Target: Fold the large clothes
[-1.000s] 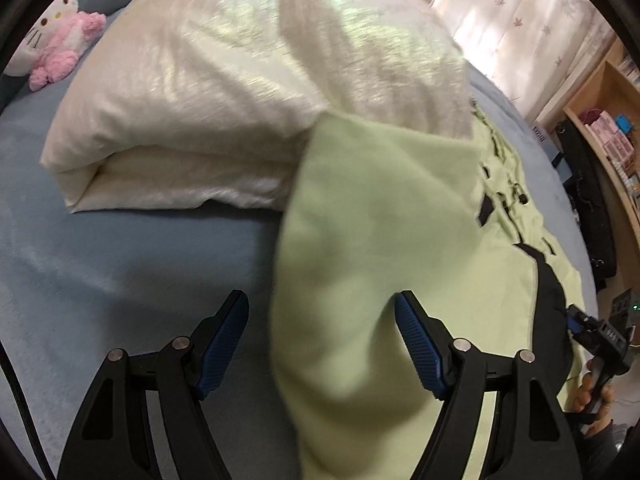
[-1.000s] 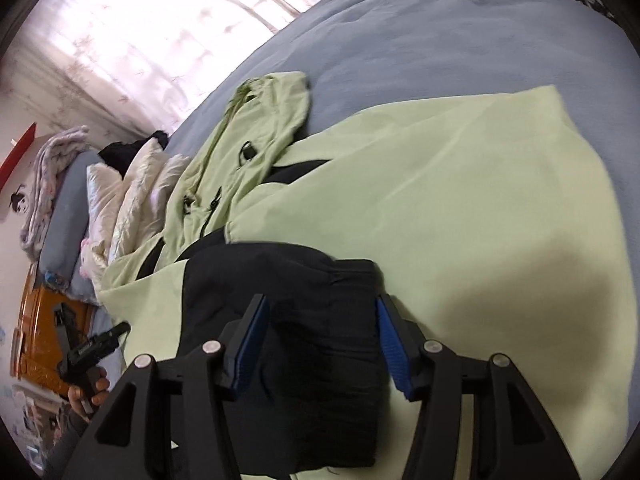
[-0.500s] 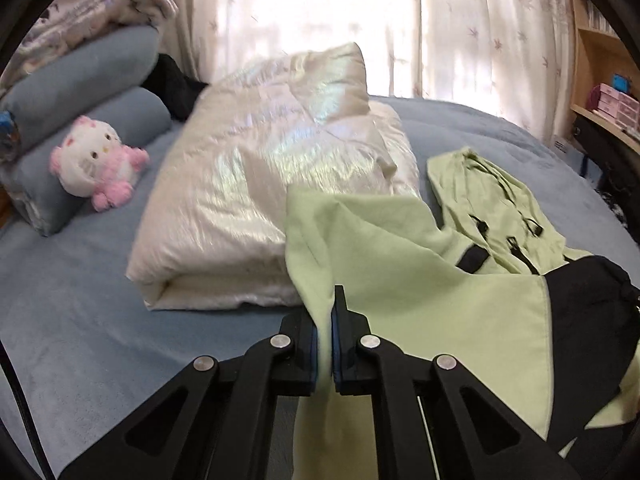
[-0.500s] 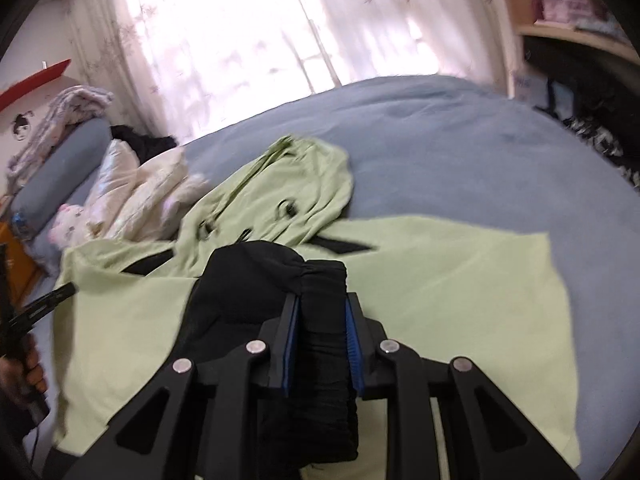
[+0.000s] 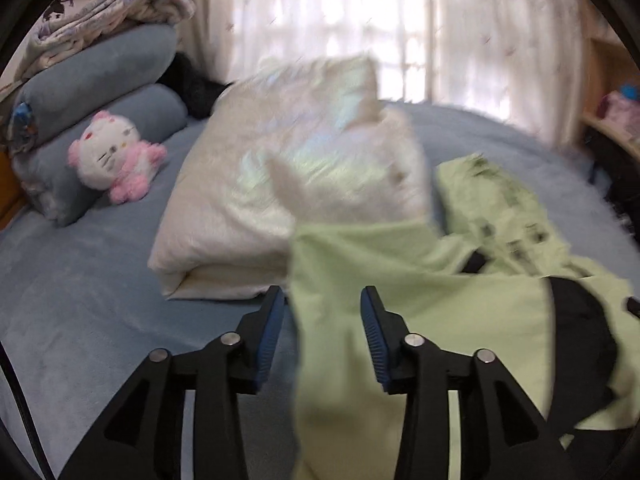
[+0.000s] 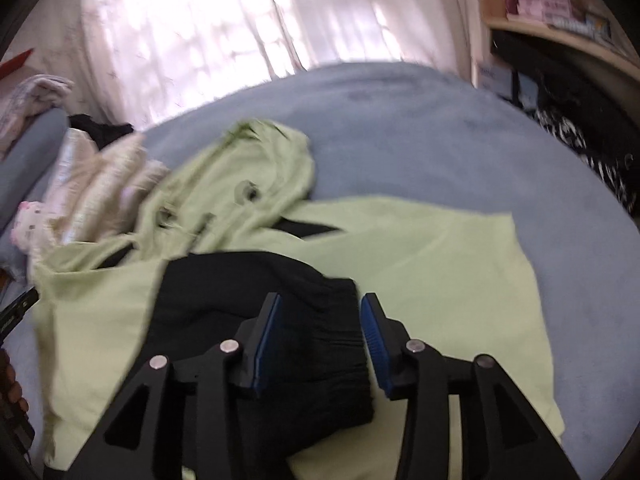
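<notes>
The jacket [image 5: 460,320] is pale green with black panels and a black ribbed cuff [image 6: 320,344]; it lies spread on the blue bed [image 5: 80,300], its hood [image 6: 256,176] crumpled at the far end. In both views motion blur smears it, so the small dark fittings on the hood cannot be made out.

The left claw [image 5: 323,328] has its jaws opening: a green edge of the jacket stands between the blue pads, nearer the left one, but neither pad presses on it. The right claw [image 6: 320,336] is opening too, with the black cuff between its pads (the cloth fills much of the gap, yet it lies slack rather than pinched).

The near end of the jacket is cut off below both claws, and the black fingers hide part of it. Ahead of the left claw a cream quilt [image 5: 288,184] covers the jacket's far left corner.

The jacket's long axis runs away from the right claw, hood end farthest, slanting to the left. A sleeve folds across the body towards that claw, cuff nearest.
</notes>
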Available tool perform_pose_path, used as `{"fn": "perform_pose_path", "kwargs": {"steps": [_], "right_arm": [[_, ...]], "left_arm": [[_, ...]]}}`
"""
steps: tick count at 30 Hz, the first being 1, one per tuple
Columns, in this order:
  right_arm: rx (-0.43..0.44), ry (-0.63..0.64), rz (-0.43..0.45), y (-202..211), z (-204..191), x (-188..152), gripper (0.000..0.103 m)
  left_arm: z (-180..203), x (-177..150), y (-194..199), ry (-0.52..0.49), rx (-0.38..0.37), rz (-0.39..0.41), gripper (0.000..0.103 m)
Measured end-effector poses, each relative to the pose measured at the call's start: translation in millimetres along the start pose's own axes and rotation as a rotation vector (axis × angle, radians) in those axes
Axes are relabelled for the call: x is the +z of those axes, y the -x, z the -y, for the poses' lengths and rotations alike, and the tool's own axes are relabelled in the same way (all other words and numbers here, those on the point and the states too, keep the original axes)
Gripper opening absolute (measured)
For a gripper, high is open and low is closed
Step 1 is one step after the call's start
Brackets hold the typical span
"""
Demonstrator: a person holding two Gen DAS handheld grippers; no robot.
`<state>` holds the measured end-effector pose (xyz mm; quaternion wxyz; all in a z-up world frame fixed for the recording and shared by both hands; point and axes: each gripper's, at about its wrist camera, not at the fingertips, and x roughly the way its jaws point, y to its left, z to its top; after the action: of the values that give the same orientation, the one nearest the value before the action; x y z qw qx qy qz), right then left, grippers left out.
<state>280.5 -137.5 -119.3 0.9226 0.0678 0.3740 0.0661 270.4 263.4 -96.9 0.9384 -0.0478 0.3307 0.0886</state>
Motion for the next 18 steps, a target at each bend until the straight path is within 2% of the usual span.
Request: {"fn": "perform_pose_path", "kwargs": {"steps": [2,4,6,9,11,13,15,18], "right_arm": [[0.073,0.011,-0.011,6,-15,-4,0.043],[0.150,0.037,-0.061,4,-39,-12,0.043],[0.208,0.052,-0.099,0,-61,-20,0.043],[0.285,0.093,-0.156,-7,-93,-39,0.043],[0.281,0.147,-0.193,-15,-108,-52,0.043],[0.259,0.187,-0.237,-25,-113,-63,0.043],[0.211,0.226,-0.269,-33,-105,-73,0.043],[0.082,0.257,-0.234,-33,-74,-73,0.043]], "left_arm": [[10,-2,13,-0.010,-0.051,0.001,0.049],[26,-9,19,-0.001,-0.116,-0.060,0.049],[43,-22,13,0.038,-0.187,-0.189,0.049],[64,-48,1,0.079,-0.241,-0.301,0.049],[80,-70,-7,0.057,-0.227,-0.340,0.049],[90,-91,-15,0.033,-0.180,-0.362,0.049],[92,-101,-17,-0.002,-0.143,-0.332,0.049],[83,-103,-17,-0.031,-0.067,-0.292,0.049]]}}
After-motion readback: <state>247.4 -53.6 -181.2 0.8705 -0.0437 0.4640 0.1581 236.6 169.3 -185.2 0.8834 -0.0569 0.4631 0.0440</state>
